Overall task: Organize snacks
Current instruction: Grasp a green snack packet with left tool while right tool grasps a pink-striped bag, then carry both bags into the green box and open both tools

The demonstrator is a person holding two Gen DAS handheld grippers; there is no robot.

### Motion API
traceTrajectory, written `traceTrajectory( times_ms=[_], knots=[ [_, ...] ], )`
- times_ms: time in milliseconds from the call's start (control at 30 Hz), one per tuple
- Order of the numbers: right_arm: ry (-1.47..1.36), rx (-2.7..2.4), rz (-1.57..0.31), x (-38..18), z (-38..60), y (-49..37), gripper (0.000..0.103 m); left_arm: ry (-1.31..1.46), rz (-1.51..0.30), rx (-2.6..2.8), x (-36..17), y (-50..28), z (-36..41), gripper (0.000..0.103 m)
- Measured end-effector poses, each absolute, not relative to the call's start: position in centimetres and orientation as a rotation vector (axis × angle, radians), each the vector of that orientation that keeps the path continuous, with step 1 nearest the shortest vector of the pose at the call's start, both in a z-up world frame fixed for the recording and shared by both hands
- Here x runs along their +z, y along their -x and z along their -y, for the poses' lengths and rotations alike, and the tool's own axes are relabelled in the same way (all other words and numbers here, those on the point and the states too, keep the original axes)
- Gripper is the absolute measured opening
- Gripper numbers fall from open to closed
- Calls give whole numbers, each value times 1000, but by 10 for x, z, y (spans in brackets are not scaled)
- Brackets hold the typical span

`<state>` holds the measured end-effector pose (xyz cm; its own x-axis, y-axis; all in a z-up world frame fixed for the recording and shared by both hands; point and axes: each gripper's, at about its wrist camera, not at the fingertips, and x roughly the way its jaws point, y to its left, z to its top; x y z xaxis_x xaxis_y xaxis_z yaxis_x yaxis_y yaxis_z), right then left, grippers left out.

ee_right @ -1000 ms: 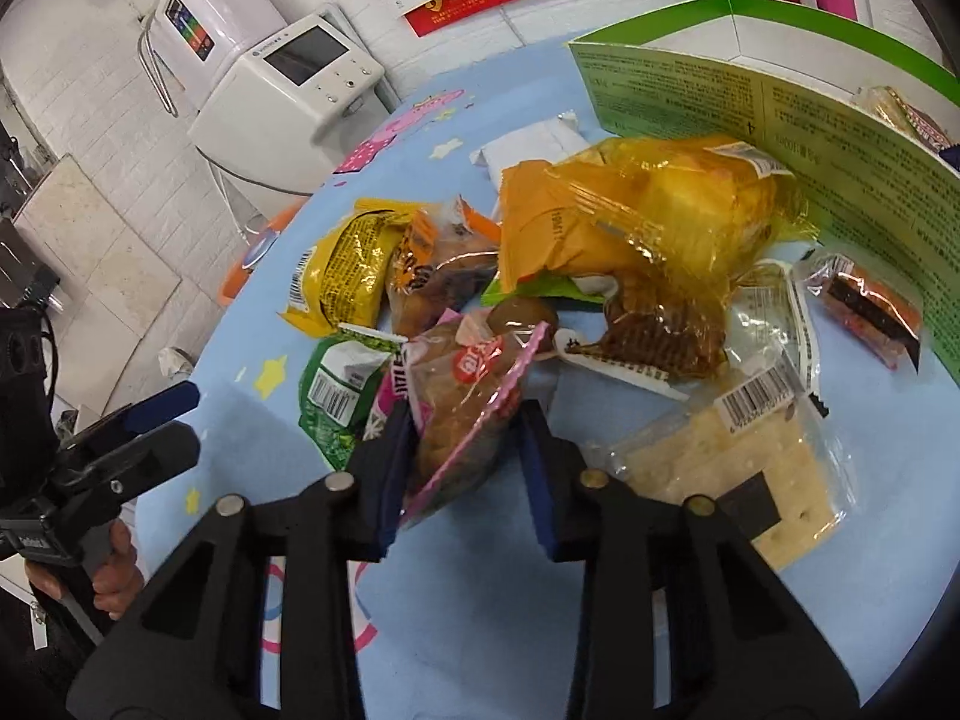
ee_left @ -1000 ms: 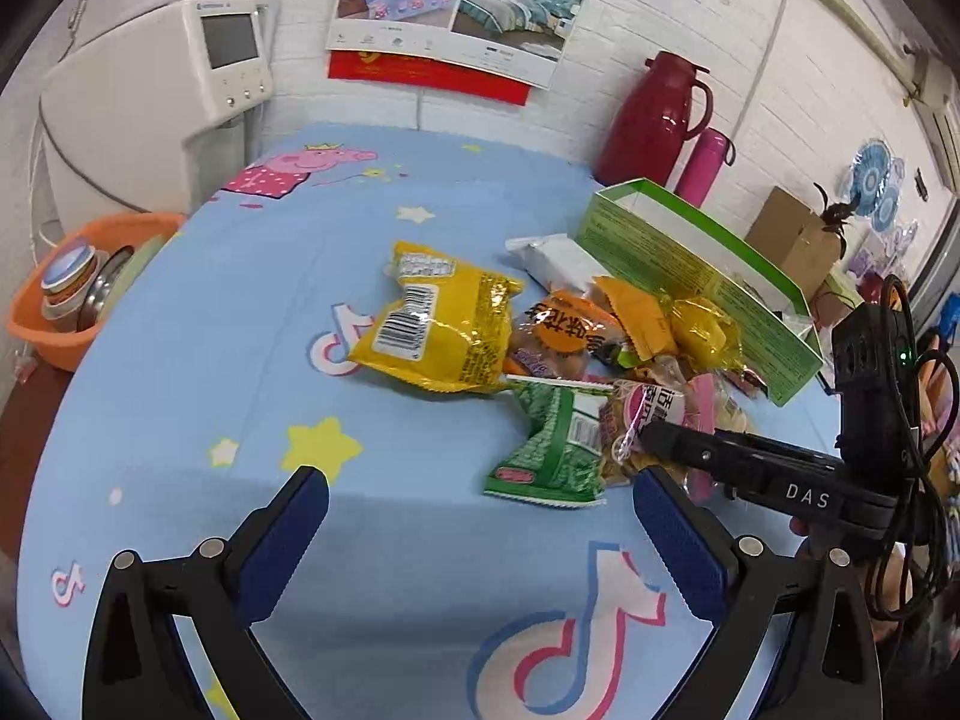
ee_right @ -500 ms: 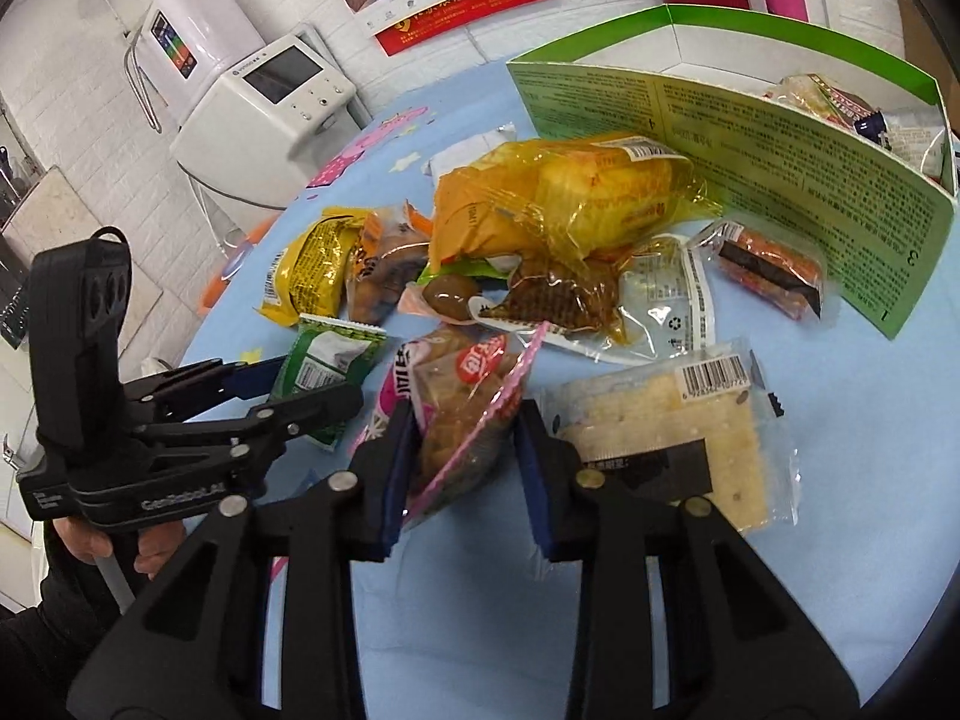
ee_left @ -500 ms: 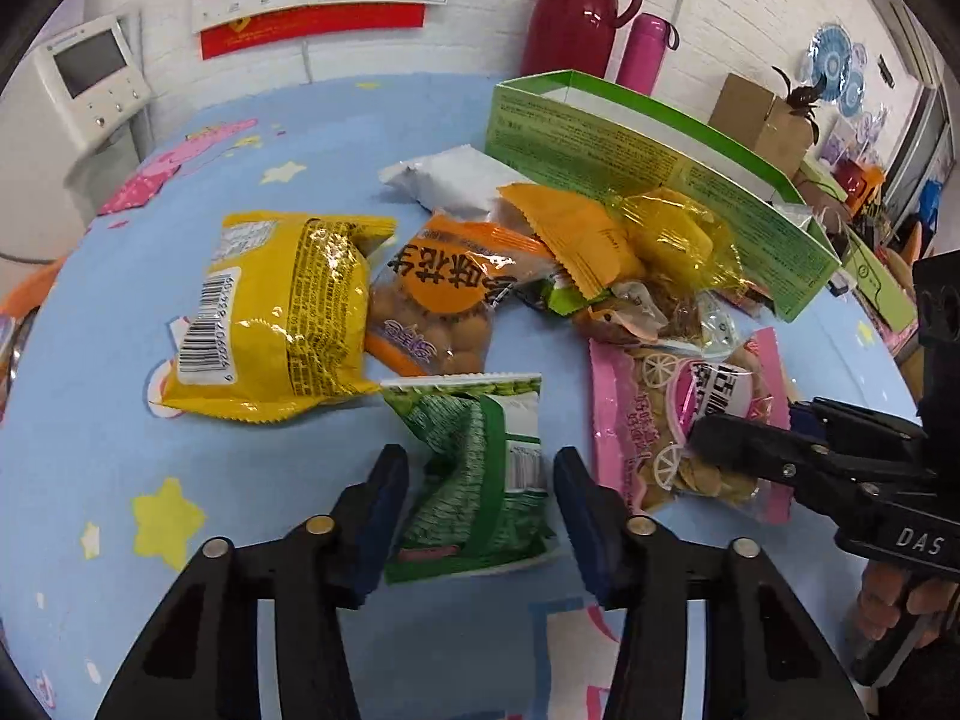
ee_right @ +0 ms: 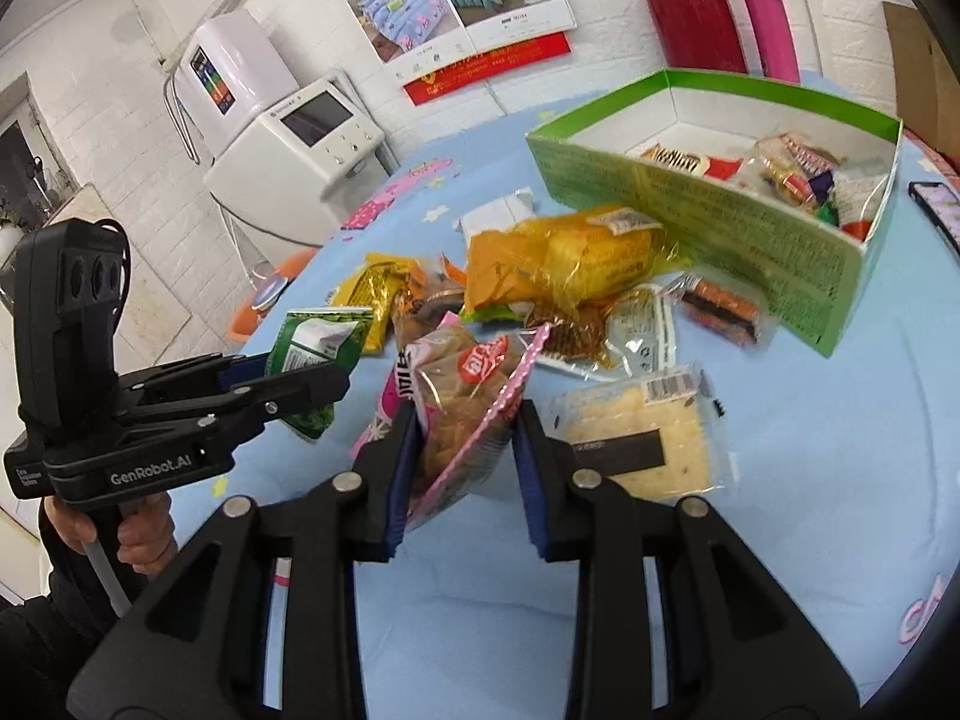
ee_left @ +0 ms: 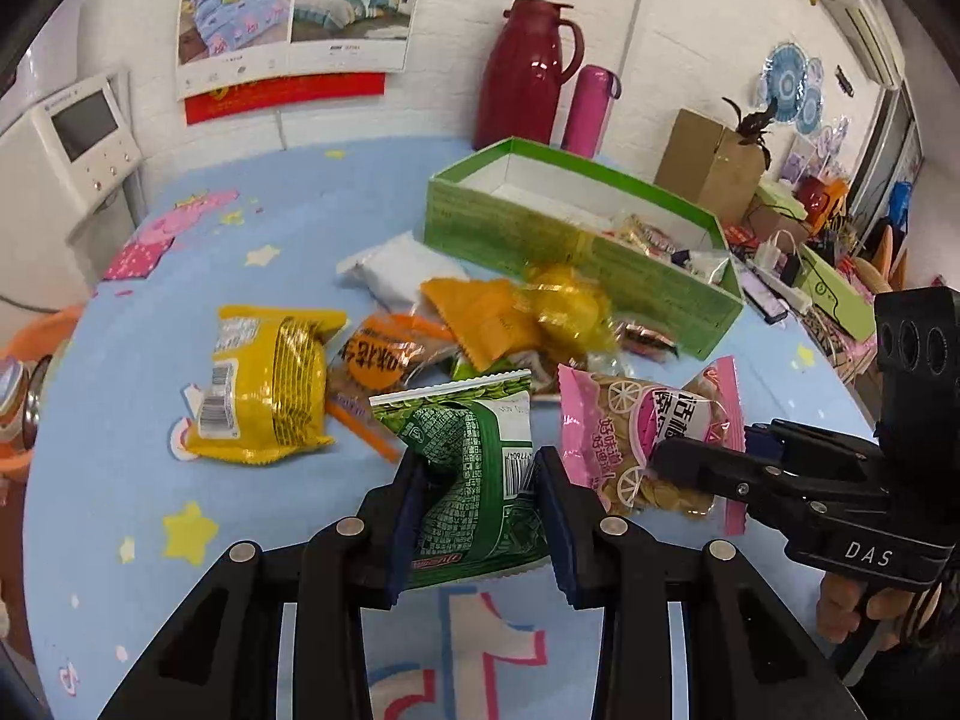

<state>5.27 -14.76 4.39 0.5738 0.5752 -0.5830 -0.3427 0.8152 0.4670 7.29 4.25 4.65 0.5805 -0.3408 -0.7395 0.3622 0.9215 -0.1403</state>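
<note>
In the left wrist view my left gripper is shut on a green snack packet, held clear of the blue tablecloth. Beside it, my right gripper is shut on a pink packet of chips. The right wrist view shows the same: right gripper clamping the pink packet, left gripper holding the green packet. Behind stands an open green box with several small snacks inside. Loose snacks lie in front of it: a yellow packet, an orange packet, a cracker packet.
A red thermos and a pink bottle stand at the wall behind the box. A white appliance stands left of the table, with an orange basin below the edge. A phone lies right of the box.
My left gripper moved in over the green packet, shut on it and lifted it. The right gripper kept its hold and raised the pink packet higher above the cloth.
</note>
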Motion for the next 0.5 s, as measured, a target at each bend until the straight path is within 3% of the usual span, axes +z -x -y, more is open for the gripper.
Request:
traceTrajectory(
  times_ms=[233,500],
  knots=[
    [-313,397,-623,90,200,-54,33,-25,-756,-464,93,-95,-7,37],
    [-340,269,-577,97,249,-96,33,1,-751,-515,109,-157,48,37]
  ],
)
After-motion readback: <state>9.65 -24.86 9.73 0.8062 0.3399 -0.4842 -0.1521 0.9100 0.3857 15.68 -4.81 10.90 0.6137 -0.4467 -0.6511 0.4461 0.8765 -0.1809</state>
